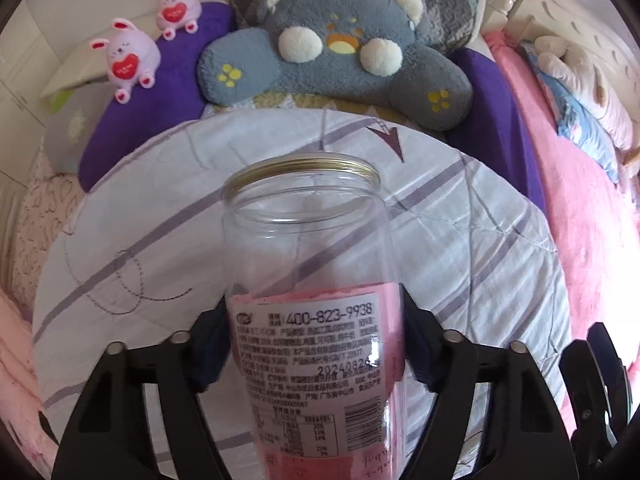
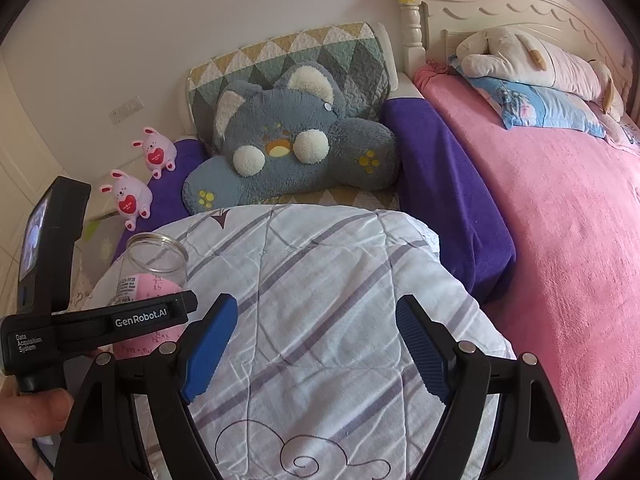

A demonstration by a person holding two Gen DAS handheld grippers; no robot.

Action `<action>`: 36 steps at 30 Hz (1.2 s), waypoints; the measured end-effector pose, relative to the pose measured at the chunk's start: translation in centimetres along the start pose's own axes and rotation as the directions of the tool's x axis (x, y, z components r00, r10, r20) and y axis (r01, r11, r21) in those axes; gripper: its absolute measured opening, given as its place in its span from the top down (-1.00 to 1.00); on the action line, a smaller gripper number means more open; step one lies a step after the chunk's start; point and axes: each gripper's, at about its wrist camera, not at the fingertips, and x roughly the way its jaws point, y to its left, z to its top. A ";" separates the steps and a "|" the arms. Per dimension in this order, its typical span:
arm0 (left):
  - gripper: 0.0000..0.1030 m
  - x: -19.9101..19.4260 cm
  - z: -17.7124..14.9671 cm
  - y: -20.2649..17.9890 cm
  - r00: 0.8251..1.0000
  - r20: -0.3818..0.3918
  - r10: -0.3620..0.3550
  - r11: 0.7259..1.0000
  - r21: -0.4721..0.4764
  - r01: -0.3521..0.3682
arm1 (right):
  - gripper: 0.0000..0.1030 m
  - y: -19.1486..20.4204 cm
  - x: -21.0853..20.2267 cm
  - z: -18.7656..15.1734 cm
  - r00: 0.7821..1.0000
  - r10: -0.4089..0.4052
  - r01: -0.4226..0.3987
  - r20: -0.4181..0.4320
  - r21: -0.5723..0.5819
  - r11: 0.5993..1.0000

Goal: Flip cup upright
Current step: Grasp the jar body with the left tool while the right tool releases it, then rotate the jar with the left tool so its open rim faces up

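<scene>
Clamped between the closed fingers of the left gripper, the clear cup is held mouth-up above the striped quilt; the right gripper is spread wide, holding nothing.

Cup: clear glossy plastic, gold metal rim, paper label. Quilt: matt creased cloth.

"400-823-9938" on the cup's label — "GenRobot.AI", "Data Acquisition System" on the left gripper
</scene>
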 end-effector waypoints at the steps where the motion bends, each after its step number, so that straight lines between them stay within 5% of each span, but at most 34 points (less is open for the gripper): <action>1: -0.41 -0.1 0.0 0.0 1.000 0.005 -0.004 1.000 0.000 0.004 | -0.60 0.0 0.1 0.1 1.000 -0.001 0.001 -0.002 0.002 1.000; 10: -0.41 -1.7 0.1 0.4 0.997 0.074 -0.007 0.999 0.041 0.003 | -0.60 0.0 0.1 0.2 1.000 -0.001 0.001 0.002 0.008 1.000; 15: -0.40 -4.0 -0.5 -0.2 0.979 0.205 0.013 0.994 0.101 -0.035 | -0.60 0.1 -0.4 0.1 1.000 0.004 -0.004 0.008 0.007 1.000; 17: -0.41 -5.4 -1.0 -0.4 0.955 0.295 0.022 0.991 0.118 -0.059 | -0.60 0.1 -0.7 0.0 1.000 0.001 -0.001 0.014 0.009 1.000; 21: -0.41 -7.6 -2.1 -0.1 0.875 0.478 0.070 0.987 0.094 -0.131 | -0.60 -0.1 -1.0 -0.1 1.000 0.000 0.000 0.020 0.016 1.000; 26: -0.41 -8.3 -1.8 1.2 0.848 0.525 0.072 0.993 0.045 -0.112 | -0.60 0.0 -1.2 -0.5 1.000 0.005 -0.006 0.019 0.018 1.000; 28: -0.41 -8.2 -1.6 1.2 0.850 0.521 0.079 0.992 0.042 -0.118 | -0.60 0.0 -1.3 -0.6 1.000 0.012 -0.012 0.018 0.019 1.000; 33: -0.40 -6.5 -1.1 1.2 0.906 0.419 0.060 0.995 0.049 -0.088 | -0.60 0.3 -1.6 -0.8 1.000 0.017 -0.018 0.024 0.015 1.000; 36: -0.39 -6.0 -1.2 1.3 0.916 0.396 0.062 0.995 0.044 -0.087 | -0.60 0.3 -1.8 -0.7 1.000 0.016 -0.016 0.025 0.014 1.000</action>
